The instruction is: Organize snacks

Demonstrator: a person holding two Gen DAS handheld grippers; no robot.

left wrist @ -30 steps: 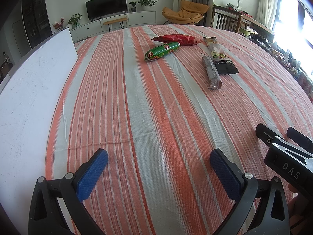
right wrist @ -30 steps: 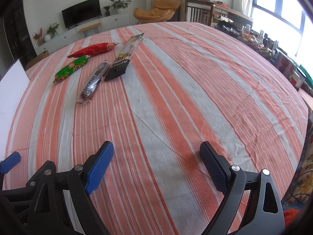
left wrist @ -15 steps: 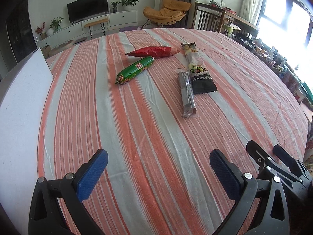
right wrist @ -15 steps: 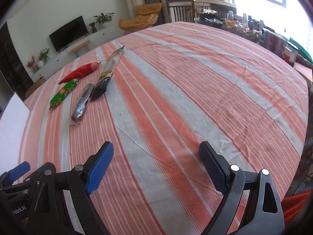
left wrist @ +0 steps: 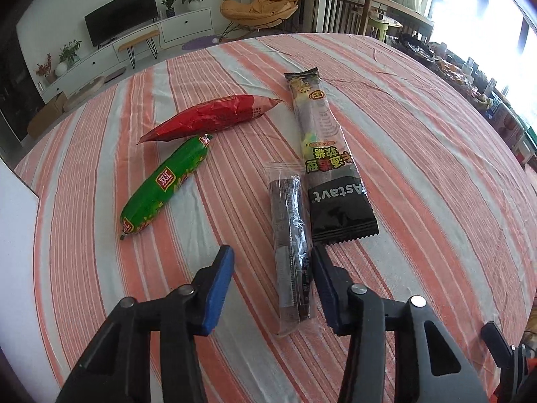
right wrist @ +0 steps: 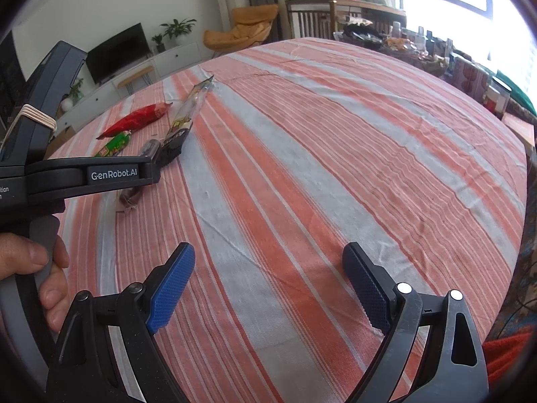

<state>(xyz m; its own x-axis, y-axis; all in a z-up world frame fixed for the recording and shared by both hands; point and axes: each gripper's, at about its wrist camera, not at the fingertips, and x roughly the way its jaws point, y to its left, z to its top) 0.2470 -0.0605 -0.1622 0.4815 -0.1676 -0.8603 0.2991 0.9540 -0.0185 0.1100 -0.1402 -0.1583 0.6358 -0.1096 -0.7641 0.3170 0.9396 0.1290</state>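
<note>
Four snacks: one red packet, one green sausage, one clear-wrapped dark bar, one long, seemingly candy pack

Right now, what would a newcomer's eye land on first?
The left claw, open, straddles the near end of the dark clear-wrapped snack stick on the striped tablecloth. Beyond lie the green sausage, red packet and long black packet.
</note>
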